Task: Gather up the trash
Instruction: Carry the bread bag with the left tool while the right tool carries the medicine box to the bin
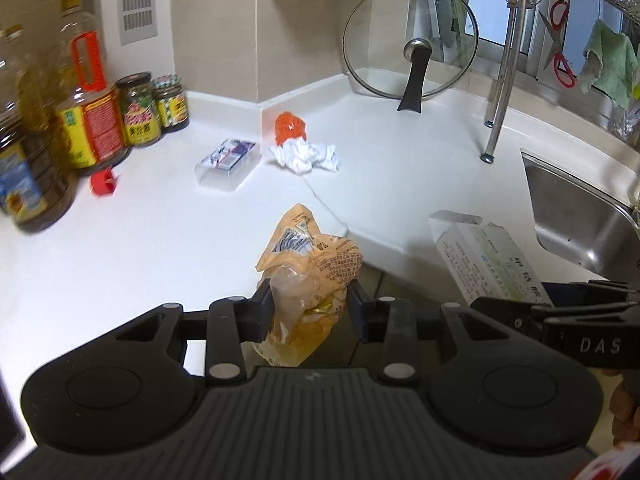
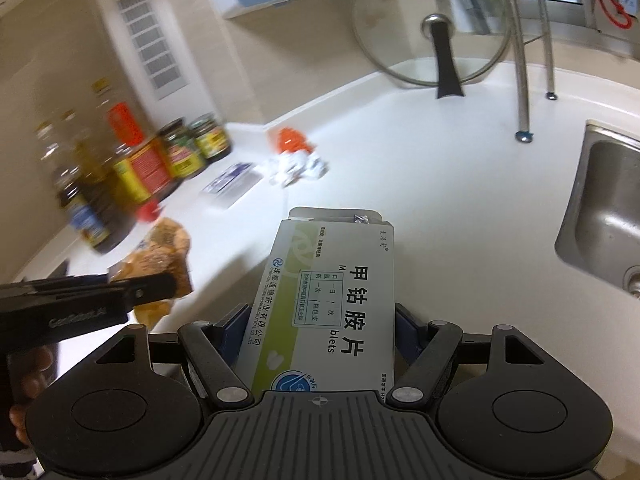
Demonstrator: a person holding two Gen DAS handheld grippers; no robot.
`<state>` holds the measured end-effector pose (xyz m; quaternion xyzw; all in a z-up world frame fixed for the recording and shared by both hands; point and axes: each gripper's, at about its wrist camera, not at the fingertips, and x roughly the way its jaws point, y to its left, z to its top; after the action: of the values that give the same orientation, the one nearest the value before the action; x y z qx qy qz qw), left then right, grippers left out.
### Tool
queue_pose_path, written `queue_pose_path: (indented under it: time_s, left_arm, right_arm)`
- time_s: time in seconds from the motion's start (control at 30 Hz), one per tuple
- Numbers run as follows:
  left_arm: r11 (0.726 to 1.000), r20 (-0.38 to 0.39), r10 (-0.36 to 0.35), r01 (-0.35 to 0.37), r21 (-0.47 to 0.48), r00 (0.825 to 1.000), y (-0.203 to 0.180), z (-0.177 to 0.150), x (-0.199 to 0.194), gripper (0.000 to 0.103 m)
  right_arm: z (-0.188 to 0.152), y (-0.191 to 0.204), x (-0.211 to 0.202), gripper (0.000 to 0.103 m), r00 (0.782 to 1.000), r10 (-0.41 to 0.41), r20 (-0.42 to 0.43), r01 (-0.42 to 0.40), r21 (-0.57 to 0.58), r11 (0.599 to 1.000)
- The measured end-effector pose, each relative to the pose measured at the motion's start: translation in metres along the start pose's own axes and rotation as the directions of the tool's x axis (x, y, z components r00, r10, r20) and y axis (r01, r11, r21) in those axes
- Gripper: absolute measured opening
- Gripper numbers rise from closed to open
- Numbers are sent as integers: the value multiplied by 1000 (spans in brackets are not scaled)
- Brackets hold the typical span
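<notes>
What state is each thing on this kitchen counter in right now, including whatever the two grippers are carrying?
Left gripper: shut on the orange wrapper, crumpled.
Right gripper: shut on the medicine box, top flap open.
White paper: crumpled, lying on the counter.
Orange net: bunched in the corner, touching the paper.
Clear plastic box: lying flat.
Glass lid: upright, leaning at the wall.
Jars: upright, lids on.
Red cap: loose beside the bottles.

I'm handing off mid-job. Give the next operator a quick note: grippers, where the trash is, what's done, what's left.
Left gripper: shut on the crumpled orange wrapper.
Right gripper: shut on the white-and-green medicine box, top flap open.
Done: both pieces lifted off the counter.
Left on the counter near the corner: crumpled white paper, orange net ball, clear plastic packet, small red cap by the bottles.
No bin in view.
</notes>
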<state>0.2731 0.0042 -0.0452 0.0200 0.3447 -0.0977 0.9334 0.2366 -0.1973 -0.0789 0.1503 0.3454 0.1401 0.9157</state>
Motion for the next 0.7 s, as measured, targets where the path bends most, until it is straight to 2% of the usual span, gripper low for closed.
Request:
queue_pose_path:
  time_s: [0.4, 0.7]
  left_arm:
    - [995, -49, 74, -77, -68, 996, -36, -69, -51, 35]
    - [991, -159, 85, -100, -86, 984, -51, -115, -38, 35]
  right_arm:
    - [-62, -4, -36, 73, 990, 98, -97, -106, -81, 991]
    - [-92, -16, -24, 73, 975, 120, -186, -136, -76, 988]
